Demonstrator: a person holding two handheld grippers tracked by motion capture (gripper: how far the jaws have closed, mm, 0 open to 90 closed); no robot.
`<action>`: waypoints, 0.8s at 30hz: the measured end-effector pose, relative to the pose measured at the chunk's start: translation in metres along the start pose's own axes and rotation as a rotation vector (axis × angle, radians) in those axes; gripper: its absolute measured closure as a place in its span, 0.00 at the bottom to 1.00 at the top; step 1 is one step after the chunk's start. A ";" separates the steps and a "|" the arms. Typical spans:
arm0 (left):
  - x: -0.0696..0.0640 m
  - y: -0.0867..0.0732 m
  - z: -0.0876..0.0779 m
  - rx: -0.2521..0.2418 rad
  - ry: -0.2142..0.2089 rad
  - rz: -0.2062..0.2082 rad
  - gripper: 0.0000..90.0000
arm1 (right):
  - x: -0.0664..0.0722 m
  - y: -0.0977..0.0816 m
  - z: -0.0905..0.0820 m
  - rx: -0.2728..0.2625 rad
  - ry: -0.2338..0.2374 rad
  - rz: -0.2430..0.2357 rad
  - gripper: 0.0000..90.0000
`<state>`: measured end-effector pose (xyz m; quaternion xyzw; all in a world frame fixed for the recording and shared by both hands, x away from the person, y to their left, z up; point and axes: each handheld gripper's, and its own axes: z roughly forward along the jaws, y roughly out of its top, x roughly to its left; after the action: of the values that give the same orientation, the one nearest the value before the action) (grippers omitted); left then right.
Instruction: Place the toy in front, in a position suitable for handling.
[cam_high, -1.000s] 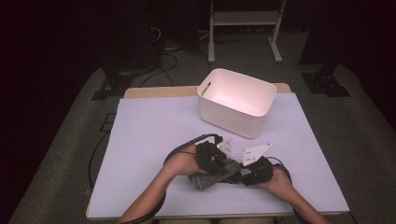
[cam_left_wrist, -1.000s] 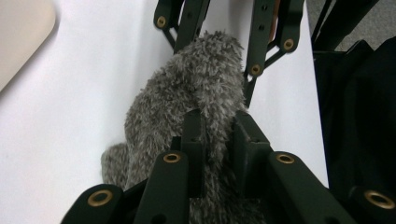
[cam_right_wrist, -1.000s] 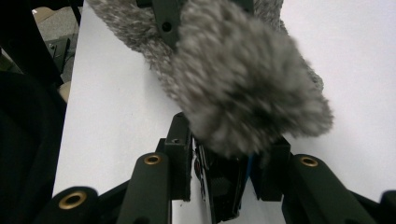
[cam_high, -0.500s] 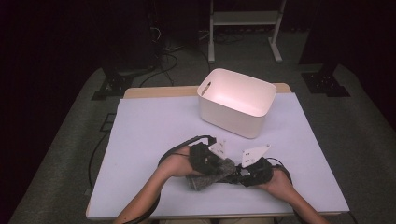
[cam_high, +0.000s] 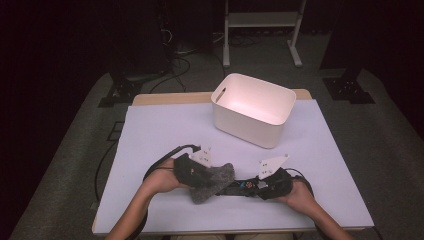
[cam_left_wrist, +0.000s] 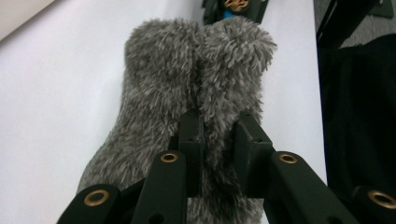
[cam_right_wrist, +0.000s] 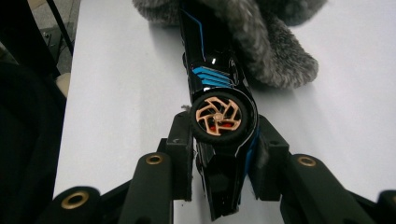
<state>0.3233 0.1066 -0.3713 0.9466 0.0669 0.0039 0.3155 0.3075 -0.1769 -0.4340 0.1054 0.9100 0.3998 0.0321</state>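
Two tongs clamped: left tongs pinch grey fuzzy cover, right tongs grip toy car.

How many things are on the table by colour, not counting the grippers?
Grey: 1, the fuzzy grey sock, pinched by the left gripper.
Black: 1, the black toy car with blue stripes, clamped by the right gripper.
White: 1, the white bin.
Total: 3

Dim room around a brightly lit white tabletop, overhead light warming the inside of the bin, soft short shadows, glare spots on the glossy toy car, near fingers slightly soft, high view grainy.
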 end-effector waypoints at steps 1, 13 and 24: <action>0.001 -0.003 0.000 -0.008 0.000 -0.013 0.83 | 0.000 0.000 0.000 0.002 0.002 0.000 0.72; 0.008 -0.012 0.008 -0.069 -0.036 -0.072 0.82 | -0.004 0.020 0.007 0.049 0.017 -0.020 0.66; 0.011 -0.019 0.006 -0.101 -0.041 -0.092 0.82 | -0.004 0.038 0.013 0.118 0.016 -0.066 0.67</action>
<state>0.3320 0.1194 -0.3878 0.9252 0.1036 -0.0264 0.3642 0.3198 -0.1441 -0.4150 0.0741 0.9351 0.3451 0.0317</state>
